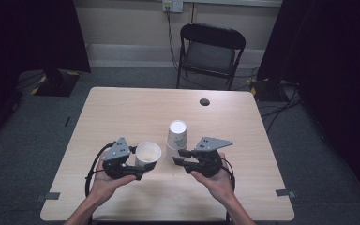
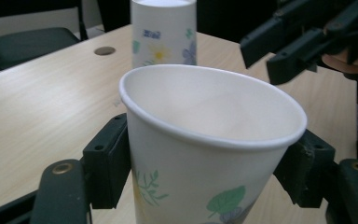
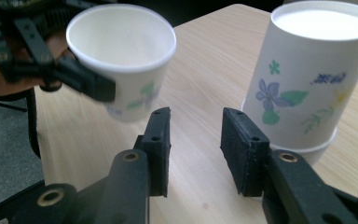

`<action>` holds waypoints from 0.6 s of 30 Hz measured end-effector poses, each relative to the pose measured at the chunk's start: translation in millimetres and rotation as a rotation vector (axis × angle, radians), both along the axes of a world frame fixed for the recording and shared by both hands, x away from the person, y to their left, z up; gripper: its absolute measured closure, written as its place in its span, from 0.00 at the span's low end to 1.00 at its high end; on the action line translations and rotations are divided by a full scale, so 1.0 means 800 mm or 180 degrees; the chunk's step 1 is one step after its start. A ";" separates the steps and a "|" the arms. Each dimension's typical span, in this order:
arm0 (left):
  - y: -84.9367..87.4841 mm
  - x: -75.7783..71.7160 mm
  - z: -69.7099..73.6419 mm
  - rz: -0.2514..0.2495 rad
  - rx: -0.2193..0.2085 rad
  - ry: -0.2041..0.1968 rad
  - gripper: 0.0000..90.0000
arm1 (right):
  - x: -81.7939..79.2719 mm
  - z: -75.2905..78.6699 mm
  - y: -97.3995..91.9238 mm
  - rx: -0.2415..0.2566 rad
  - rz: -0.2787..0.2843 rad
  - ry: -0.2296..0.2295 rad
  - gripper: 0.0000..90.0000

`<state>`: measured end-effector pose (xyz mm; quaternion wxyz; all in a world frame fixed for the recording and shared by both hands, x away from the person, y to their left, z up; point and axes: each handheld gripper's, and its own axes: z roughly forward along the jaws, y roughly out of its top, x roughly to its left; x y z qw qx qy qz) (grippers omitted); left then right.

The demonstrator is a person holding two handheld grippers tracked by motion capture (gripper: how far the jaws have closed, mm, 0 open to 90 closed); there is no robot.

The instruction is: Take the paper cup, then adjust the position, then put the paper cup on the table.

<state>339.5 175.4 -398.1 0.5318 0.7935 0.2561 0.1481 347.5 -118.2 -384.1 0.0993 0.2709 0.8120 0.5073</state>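
Note:
An upright paper cup with a flower print, mouth up and empty, sits between the jaws of my left gripper, which is shut on its sides. The left gripper view shows the cup's wide rim close up. Just right of it an upside-down paper cup stands on the table over the rim of another cup beneath it. My right gripper is open with nothing in its gap, low beside the upside-down cup and apart from the held cup.
The wooden table has a dark round hole near its far edge. A black folding chair stands behind the table. Cables run along the floor at both sides.

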 end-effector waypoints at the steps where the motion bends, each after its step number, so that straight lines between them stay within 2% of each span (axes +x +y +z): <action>1: 0.000 0.000 0.000 0.0000 0.0000 0.0000 0.32 | 0.000 0.000 0.000 0.0000 0.0000 0.0000 0.70; 10: 0.020 0.014 0.003 0.0236 -0.0081 0.0009 0.32 | 0.000 -0.010 -0.022 -0.0057 -0.0111 0.0026 0.66; 14: 0.025 0.019 0.001 0.0246 -0.0046 0.0032 0.32 | 0.000 -0.014 -0.034 -0.0064 -0.0181 0.0047 0.64; 18: 0.027 0.021 0.000 0.0295 0.0008 -0.0011 0.32 | 0.001 -0.019 -0.044 -0.0073 -0.0254 0.0049 0.59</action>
